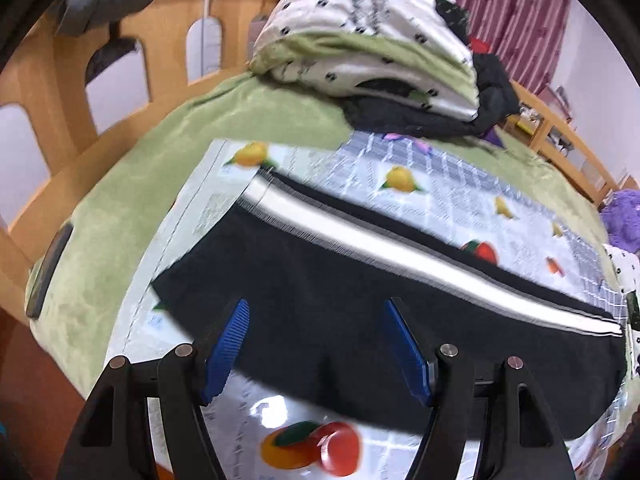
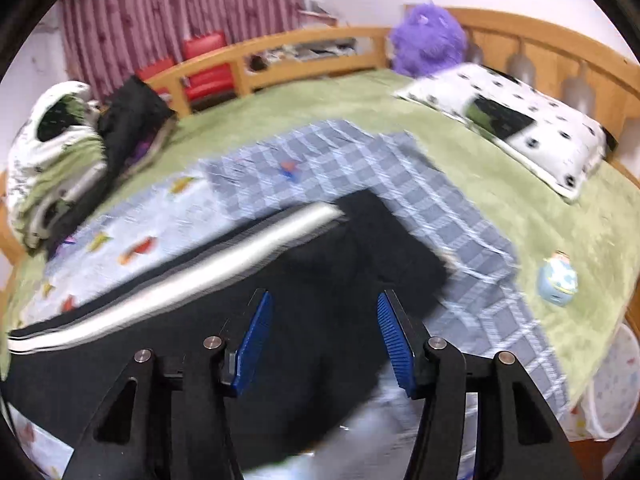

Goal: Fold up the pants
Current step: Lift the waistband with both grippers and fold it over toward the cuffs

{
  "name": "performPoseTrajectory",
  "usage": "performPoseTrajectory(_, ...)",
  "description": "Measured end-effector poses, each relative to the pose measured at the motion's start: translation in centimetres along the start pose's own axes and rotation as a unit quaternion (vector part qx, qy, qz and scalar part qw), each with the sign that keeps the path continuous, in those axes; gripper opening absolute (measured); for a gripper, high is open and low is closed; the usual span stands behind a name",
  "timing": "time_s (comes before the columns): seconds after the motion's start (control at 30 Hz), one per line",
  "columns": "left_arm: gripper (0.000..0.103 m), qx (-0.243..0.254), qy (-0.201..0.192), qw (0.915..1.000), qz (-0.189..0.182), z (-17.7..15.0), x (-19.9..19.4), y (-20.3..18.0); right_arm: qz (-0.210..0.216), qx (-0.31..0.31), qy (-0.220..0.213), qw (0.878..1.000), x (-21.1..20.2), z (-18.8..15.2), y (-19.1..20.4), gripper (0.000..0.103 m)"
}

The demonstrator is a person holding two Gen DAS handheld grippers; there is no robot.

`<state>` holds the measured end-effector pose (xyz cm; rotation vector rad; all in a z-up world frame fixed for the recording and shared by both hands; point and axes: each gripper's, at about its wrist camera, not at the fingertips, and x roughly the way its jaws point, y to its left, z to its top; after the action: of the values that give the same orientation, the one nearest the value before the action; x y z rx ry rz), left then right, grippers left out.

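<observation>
From the left wrist, the left gripper [image 1: 316, 344] hangs above the black pants [image 1: 360, 320], its ribbed blue jaws wide and empty. The pants, with a glossy white side stripe, lie flat on a fruit-printed cloth [image 1: 440, 200] over the plush green bed [image 1: 160, 168].

From the right wrist, the right gripper [image 2: 324, 332] hovers over the pants [image 2: 312, 280], jaws apart with nothing between them; a soft checked blanket [image 2: 360, 168] lies beyond.

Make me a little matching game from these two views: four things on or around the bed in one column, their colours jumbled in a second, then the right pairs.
Things
1. pants
2. fluffy toy
3. bed cover
4. chairs

Colours
A. green
B. red
C. black with a white stripe
D. purple

Pairs: 1-C, 2-D, 3-A, 4-B
</observation>
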<state>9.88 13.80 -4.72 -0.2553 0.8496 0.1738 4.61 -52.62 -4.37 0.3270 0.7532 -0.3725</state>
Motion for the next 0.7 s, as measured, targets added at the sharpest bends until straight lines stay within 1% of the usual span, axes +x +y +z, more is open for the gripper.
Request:
performPoseTrajectory(0.13,0.068,0.016,-0.04,0.9988,-0.024,2.1,-2.4,-3.7,0.05,-0.002,-0.01,0.999,-1.4,0.2,7.0,0.054)
performPoseTrajectory(0.2,0.068,0.028,-0.05,0.9982,-0.021,3.5,-3.4,-5.7,0.069,-0.005,-0.016,0.997,-2.4,-0.1,11.1,0.054)
performPoseTrajectory(0.23,0.068,0.031,-0.049,0.9982,-0.017,4.1,-3.6,-6.3,0.074,-0.012,-0.023,0.997,-2.5,-0.3,12.4,0.054)
performPoseTrajectory(0.27,0.068,0.032,-0.049,0.9982,-0.015,4.8,-3.9,-7.0,0.071,-0.026,-0.031,0.997,-3.0,-0.4,14.3,0.054)
performPoseTrajectory(0.33,0.068,0.034,-0.047,0.9982,-0.016,6.0,-4.4,-7.7,0.058,-0.034,-0.032,0.997,-3.5,-0.4,16.8,0.054)
performPoseTrajectory(0.43,0.068,0.044,-0.048,0.9974,-0.031,7.1,-4.2,-8.2,0.091,-0.021,-0.018,0.995,-4.7,0.1,19.4,0.054)
performPoseTrajectory(0.5,0.068,0.054,-0.039,0.9976,-0.017,7.6,-3.4,-8.4,0.113,-0.015,-0.005,0.994,-5.4,0.6,20.9,0.054)
performPoseTrajectory(0.53,0.068,0.062,-0.039,0.9972,-0.01,7.6,-3.1,-8.5,0.116,-0.014,-0.006,0.993,-5.8,0.9,21.8,0.054)
performPoseTrajectory(0.63,0.068,0.112,-0.063,0.9914,-0.025,6.2,-2.0,-8.5,0.121,-0.019,-0.014,0.992,-5.9,1.2,23.6,0.055)
performPoseTrajectory(0.7,0.068,0.123,-0.06,0.9899,-0.037,5.2,-0.9,-8.1,0.126,-0.019,-0.016,0.992,-5.2,0.9,24.4,0.056)
